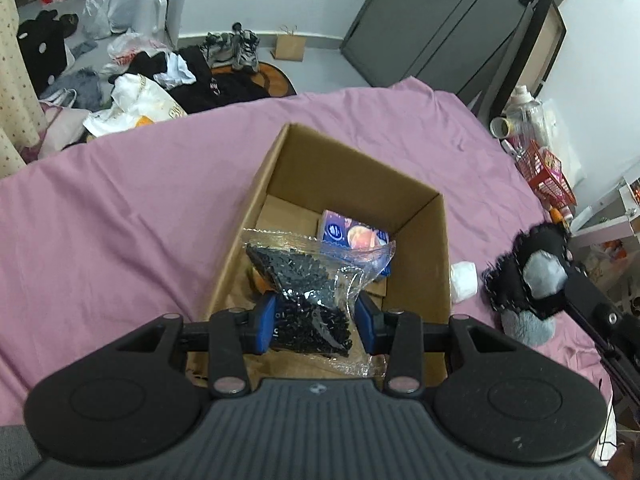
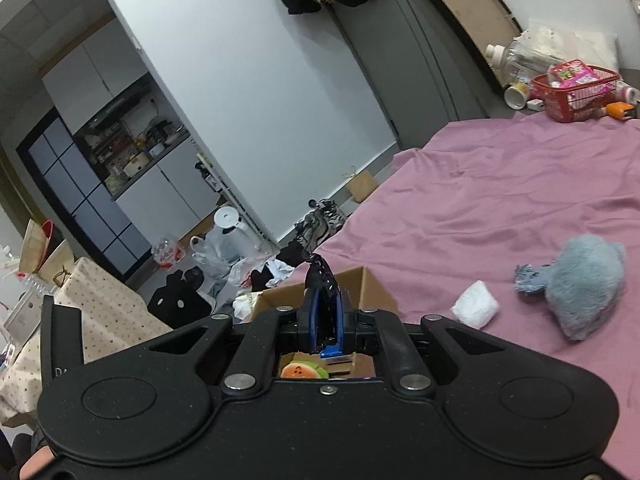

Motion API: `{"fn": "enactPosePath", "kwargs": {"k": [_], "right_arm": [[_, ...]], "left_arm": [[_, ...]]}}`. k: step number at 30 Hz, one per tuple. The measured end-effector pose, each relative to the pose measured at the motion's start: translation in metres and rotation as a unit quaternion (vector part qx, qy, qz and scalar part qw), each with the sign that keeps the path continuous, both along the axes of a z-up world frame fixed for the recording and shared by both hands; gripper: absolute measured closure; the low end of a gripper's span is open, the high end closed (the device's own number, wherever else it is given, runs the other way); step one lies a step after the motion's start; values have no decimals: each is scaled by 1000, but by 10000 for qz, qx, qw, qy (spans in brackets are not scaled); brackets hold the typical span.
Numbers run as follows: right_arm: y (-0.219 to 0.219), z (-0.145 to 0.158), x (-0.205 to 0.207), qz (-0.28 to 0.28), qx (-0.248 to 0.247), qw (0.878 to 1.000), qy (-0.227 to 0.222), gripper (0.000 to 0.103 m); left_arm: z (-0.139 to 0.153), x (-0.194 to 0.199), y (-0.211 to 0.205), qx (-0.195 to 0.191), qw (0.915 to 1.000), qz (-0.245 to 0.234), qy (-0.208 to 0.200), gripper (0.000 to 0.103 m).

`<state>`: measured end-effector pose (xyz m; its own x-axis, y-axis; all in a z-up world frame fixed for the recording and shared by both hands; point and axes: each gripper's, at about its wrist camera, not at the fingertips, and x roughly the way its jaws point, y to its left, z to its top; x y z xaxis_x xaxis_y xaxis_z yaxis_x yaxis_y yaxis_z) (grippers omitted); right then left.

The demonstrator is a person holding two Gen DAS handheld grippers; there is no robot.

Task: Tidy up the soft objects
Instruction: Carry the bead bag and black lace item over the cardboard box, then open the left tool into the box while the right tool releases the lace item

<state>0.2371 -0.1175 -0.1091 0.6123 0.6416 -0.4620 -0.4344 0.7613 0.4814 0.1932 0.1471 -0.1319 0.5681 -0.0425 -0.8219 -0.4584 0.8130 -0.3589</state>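
An open cardboard box (image 1: 348, 164) stands on the pink bedsheet (image 1: 120, 220). My left gripper (image 1: 316, 316) is shut on a clear plastic bag of small black beads (image 1: 296, 268), held over the box's near side. A blue-purple packet (image 1: 352, 234) lies inside the box. In the right wrist view my right gripper (image 2: 323, 304) is shut on a black fabric piece (image 2: 318, 272) above the box (image 2: 372, 284), with a watermelon plush (image 2: 302, 370) below it. The left wrist view shows that black fabric piece (image 1: 508, 280) hanging right of the box.
A grey plush toy (image 2: 588, 284) and a white soft packet (image 2: 476, 304) lie on the sheet right of the box. A red basket (image 2: 572, 92) and bottles stand past the bed's far edge. Bags, clothes and shoes (image 1: 236, 48) litter the floor beyond.
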Motion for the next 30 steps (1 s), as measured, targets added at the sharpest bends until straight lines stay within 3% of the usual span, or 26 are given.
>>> {"fn": "enactPosePath", "kwargs": {"k": [15,17,18,20,23,27,30], "right_arm": [[21,-6,0,189,132,9995,214,93],[24,-5,-1,273,196,9990,297,85],[25,-5,-2,247,162,9989,355,67],[25,-3,-3,155,124,9992,350,43],[16,2,-3,-62,68,9995,296,35],[-1,10,-2,-450,59,9984,351,10],[-13,19,-3,-640,-75,9975,303,9]], "left_arm": [[24,-1,3,124,9998,-82,-131,50],[28,-3,5,164,9997,-42,-150,49],[30,-4,5,189,9997,-26,-152,49],[34,-5,5,209,9997,5,-148,48],[41,-7,2,256,9995,6,-165,46],[50,-9,-8,455,9987,-35,-209,41],[56,-9,-17,533,9983,-77,-239,40]]}}
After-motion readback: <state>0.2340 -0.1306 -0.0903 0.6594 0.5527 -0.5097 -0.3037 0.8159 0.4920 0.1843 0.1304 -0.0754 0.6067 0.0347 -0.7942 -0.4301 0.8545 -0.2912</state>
